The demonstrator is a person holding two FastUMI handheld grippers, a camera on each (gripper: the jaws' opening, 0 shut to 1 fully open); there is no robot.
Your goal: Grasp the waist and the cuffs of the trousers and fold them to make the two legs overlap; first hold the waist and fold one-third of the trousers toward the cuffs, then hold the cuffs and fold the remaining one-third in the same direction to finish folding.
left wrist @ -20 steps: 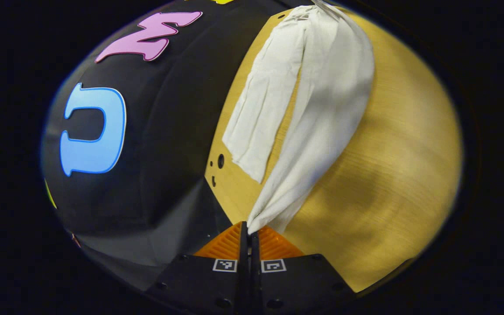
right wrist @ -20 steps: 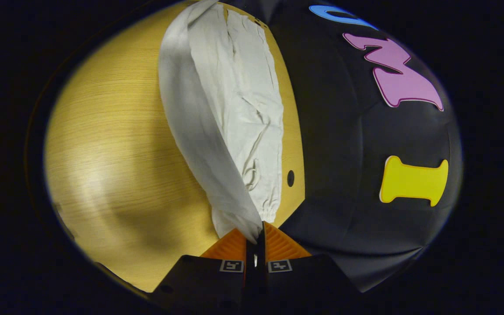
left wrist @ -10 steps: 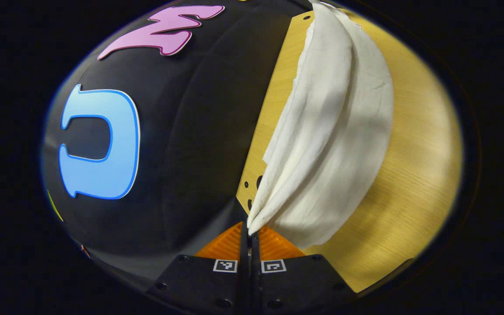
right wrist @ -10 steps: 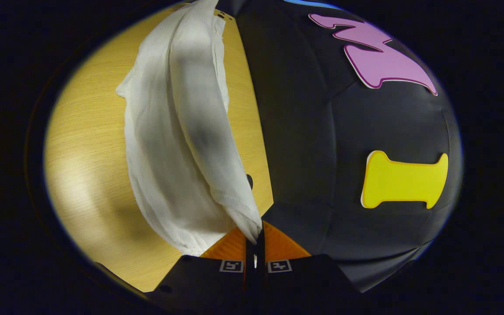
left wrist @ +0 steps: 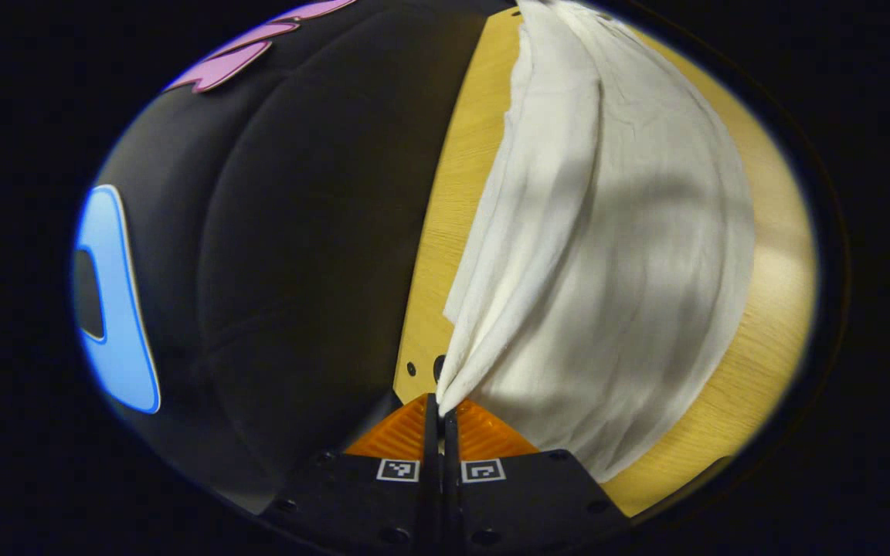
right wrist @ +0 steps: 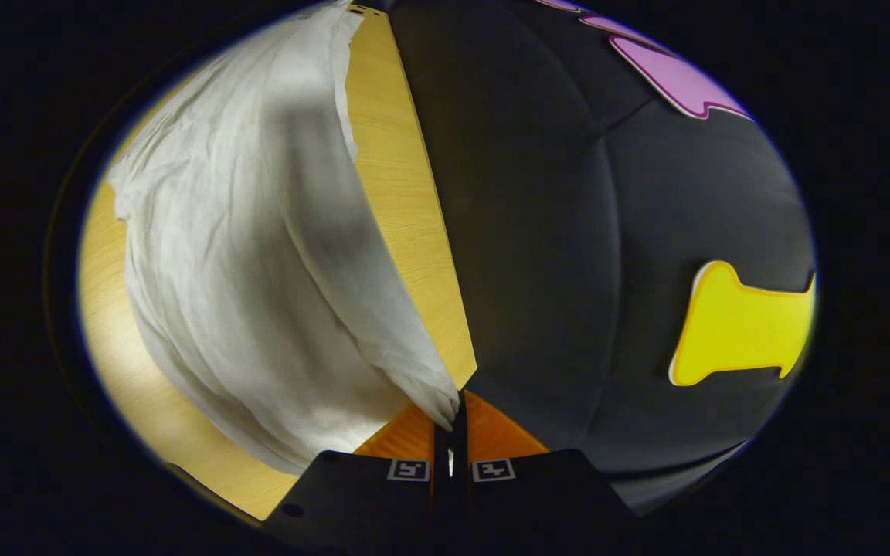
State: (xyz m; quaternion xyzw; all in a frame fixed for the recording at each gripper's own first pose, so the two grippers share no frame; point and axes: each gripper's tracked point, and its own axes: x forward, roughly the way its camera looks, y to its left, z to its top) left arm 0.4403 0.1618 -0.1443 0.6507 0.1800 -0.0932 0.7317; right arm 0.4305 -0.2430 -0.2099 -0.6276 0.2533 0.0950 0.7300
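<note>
Wooden surface and black booth wall lie behind our work. We keep the left hand-held gripper pinched on an edge of the white trousers, and the right hand-held gripper pinched on another edge; from both, the cloth fans outward and drapes onto the surface.

Lighting is dim and uneven. Soft grey shadows cross the white trousers in both views, and a pale glare patch sits on the wooden table. Fisheye distortion bends the table edge; detail softens toward the rims.
</note>
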